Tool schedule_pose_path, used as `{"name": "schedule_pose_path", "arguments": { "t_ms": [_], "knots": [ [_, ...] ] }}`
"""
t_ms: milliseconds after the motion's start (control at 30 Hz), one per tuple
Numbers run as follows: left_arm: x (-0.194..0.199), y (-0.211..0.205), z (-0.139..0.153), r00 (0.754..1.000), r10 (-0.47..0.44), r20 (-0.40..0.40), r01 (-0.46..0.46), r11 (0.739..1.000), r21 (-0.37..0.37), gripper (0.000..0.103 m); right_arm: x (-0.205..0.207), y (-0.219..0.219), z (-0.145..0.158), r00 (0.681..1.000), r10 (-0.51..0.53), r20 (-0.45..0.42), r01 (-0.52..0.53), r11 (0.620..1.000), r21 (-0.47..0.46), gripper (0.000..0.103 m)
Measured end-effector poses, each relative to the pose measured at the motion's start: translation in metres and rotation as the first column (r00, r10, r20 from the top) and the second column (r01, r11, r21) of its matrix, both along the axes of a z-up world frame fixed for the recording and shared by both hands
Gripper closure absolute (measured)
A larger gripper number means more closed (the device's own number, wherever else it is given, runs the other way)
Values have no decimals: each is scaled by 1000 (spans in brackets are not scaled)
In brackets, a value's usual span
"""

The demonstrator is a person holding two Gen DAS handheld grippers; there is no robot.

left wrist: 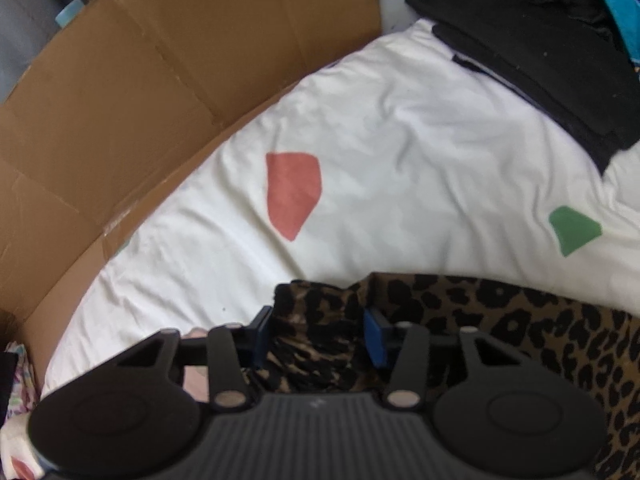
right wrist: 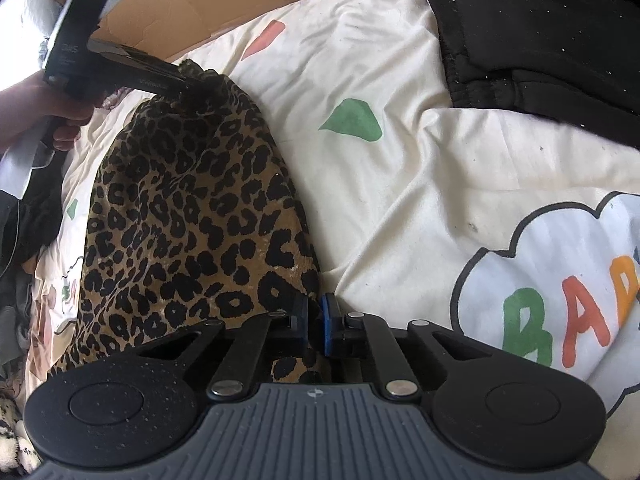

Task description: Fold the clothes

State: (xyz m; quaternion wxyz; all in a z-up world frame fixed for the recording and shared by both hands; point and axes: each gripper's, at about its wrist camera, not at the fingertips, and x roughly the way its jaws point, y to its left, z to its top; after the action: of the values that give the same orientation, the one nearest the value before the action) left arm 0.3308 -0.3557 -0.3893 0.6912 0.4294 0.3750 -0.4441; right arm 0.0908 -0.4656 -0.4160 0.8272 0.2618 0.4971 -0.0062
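Leopard-print fabric garment (right wrist: 188,216) lies on the bed, on a cream duvet cover (right wrist: 400,184) printed with red and green blobs and a cloud graphic with coloured letters. In the right wrist view it runs as a long strip from the near edge up toward the far left.

Right gripper (right wrist: 316,320): fingers together, pinched on the near corner of the leopard-print garment. Blue pad (right wrist: 329,322) pressed against the black one, cloth edge caught between them.

Left gripper (left wrist: 318,332): fingers about half apart, a bunched fold of the leopard-print garment (left wrist: 500,320) between them. Cloth fills the gap and meets both pads, so it reads as clamped on the bunch. In the right wrist view the left gripper (right wrist: 188,80) sits at the garment's far end, fabric gathered at its tip. A person's hand (right wrist: 48,108) grips its handle.

Garment is held at both ends, near end by right, far end by left, middle resting on the duvet.

Surroundings: flattened brown cardboard sheet (left wrist: 140,92) along the far left edge of the bed, overlapping the duvet. Stack of folded black clothes (left wrist: 552,52) at the far right on the duvet, well apart from the leopard piece. Turquoise fabric (left wrist: 612,4) behind that stack.
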Motion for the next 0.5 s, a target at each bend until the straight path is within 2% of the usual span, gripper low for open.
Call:
{"name": "schedule_pose_path", "arguments": {
  "t_ms": [167, 367, 500],
  "knots": [
    [3, -3, -2, 1000, -20, -3, 20, 1000, 9, 54, -1, 0, 1, 1000, 0, -5, 0, 1000, 0, 98],
    [9, -6, -19, 1000, 10, -26, -11, 1000, -10, 53, -3, 0, 1, 1000, 7, -11, -7, 1000, -5, 97],
    [12, -5, -20, 999, 23, -36, -24, 999, -31, 48, -5, 0, 0, 1000, 5, -14, -5, 1000, -3, 96]
  ]
}}
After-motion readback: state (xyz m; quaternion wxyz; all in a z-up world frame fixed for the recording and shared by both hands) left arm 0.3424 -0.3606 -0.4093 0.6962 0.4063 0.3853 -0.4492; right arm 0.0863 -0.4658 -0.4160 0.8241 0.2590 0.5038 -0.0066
